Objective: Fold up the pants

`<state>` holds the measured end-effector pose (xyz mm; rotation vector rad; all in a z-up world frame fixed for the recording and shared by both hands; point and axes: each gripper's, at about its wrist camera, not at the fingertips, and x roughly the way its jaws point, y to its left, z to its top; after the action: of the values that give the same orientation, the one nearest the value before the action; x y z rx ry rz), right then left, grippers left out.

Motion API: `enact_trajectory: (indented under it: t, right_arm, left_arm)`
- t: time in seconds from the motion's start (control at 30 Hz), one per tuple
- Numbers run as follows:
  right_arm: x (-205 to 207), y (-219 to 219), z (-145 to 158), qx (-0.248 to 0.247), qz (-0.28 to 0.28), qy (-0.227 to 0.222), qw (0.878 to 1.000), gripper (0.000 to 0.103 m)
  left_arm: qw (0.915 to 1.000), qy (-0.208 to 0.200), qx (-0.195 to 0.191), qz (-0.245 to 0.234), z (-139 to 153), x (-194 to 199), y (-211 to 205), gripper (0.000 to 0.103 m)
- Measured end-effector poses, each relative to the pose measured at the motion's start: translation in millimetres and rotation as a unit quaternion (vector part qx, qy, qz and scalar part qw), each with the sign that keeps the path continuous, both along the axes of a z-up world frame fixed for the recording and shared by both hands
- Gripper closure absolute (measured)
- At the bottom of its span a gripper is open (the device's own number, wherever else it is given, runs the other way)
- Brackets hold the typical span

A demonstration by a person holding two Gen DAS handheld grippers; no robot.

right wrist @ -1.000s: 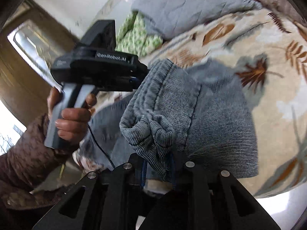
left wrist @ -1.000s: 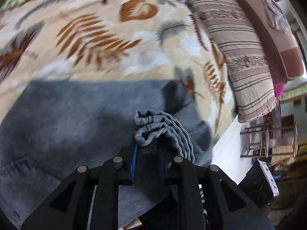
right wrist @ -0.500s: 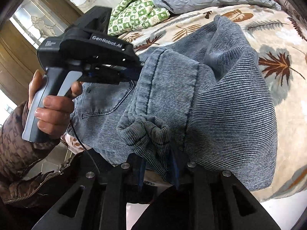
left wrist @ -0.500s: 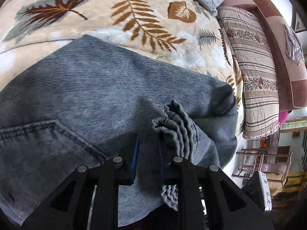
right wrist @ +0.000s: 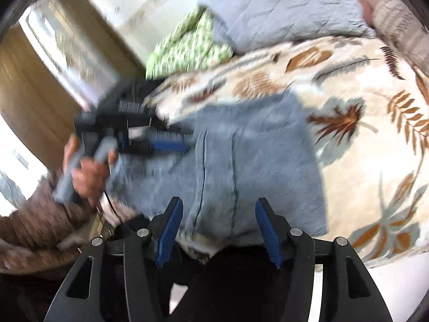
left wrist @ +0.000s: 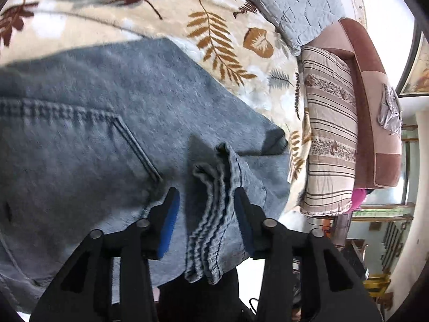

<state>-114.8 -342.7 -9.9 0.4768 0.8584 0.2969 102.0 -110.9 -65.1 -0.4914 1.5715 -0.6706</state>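
Observation:
The grey-blue denim pants (left wrist: 93, 134) lie folded on the leaf-patterned blanket (left wrist: 161, 8); a back pocket shows. My left gripper (left wrist: 206, 209) is open, with the ribbed hem (left wrist: 211, 228) lying loose between its jaws. In the right wrist view the pants (right wrist: 254, 161) lie flat near the bed edge. My right gripper (right wrist: 219, 225) is open just above their near edge, holding nothing. The left gripper (right wrist: 139, 136) shows there at the pants' left side, in the person's hand.
A grey quilted pillow (left wrist: 289, 2) and a striped cushion (left wrist: 329, 123) lie at the head of the bed. A green patterned cloth (right wrist: 187, 45) lies by the wall. A brown headboard (left wrist: 375, 102) stands on the right. The bed edge runs just under both grippers.
Both grippers have opened and let go of the pants' hem. The folded-over part now lies flat on the rest of the pants. The right view is blurred from motion.

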Motion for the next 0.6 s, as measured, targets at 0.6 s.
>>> enact_trajectory:
  t: [0.6]
  right_arm:
    - [122.4, -80.2, -46.8, 0.103, -0.079, 0.056, 0.990, 0.062]
  left_arm:
    - [0.9953, 0.055, -0.080, 0.001, -20.0, 2.8, -35.4, 0.039]
